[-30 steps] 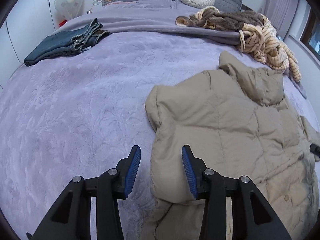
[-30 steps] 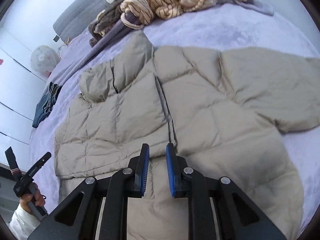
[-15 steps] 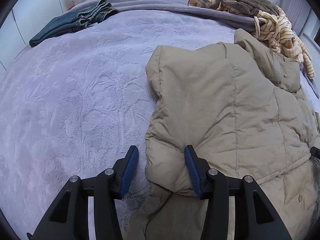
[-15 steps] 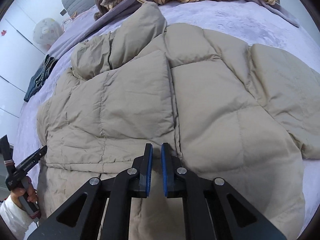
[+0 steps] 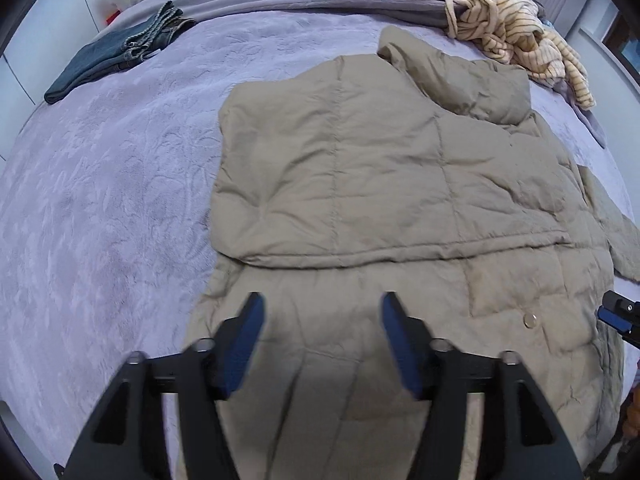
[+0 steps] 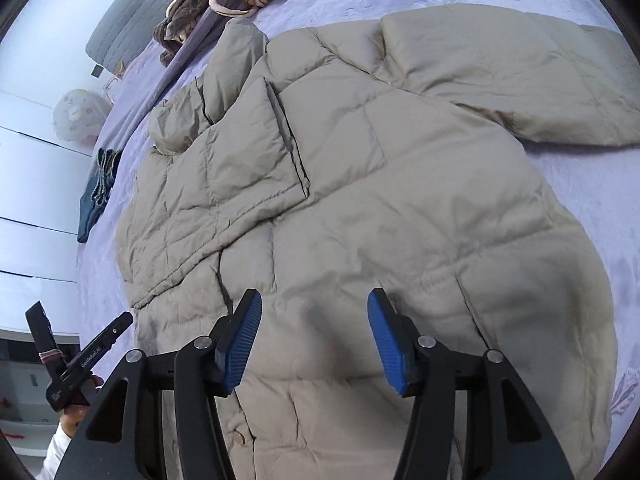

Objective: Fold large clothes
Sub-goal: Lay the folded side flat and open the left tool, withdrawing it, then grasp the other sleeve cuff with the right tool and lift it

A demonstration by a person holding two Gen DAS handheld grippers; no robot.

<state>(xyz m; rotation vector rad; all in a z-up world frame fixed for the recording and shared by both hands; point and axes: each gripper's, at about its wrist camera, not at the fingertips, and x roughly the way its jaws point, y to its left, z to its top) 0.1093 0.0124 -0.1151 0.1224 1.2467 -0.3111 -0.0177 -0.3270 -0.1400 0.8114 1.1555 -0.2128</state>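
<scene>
A large beige quilted puffer jacket (image 5: 400, 184) lies spread on the purple bedspread (image 5: 100, 200); it also shows in the right wrist view (image 6: 400, 200). One side is folded in over the body, its edge running across the middle. The other sleeve (image 6: 520, 76) lies stretched out to the right. My left gripper (image 5: 322, 340) is open and empty, hovering over the jacket's lower part. My right gripper (image 6: 314, 336) is open and empty over the jacket's hem area. The left gripper also shows in the right wrist view (image 6: 80, 360), at the bed's edge.
Folded blue jeans (image 5: 116, 52) lie at the far left of the bed. A heap of striped and brown clothes (image 5: 500, 28) lies at the far right by the headboard. A white fan (image 6: 76, 116) stands beside the bed.
My right gripper has opened from nearly shut. My left gripper has opened wider and shifted right over the jacket's lower part. The folded side now lies flat on the jacket's body.
</scene>
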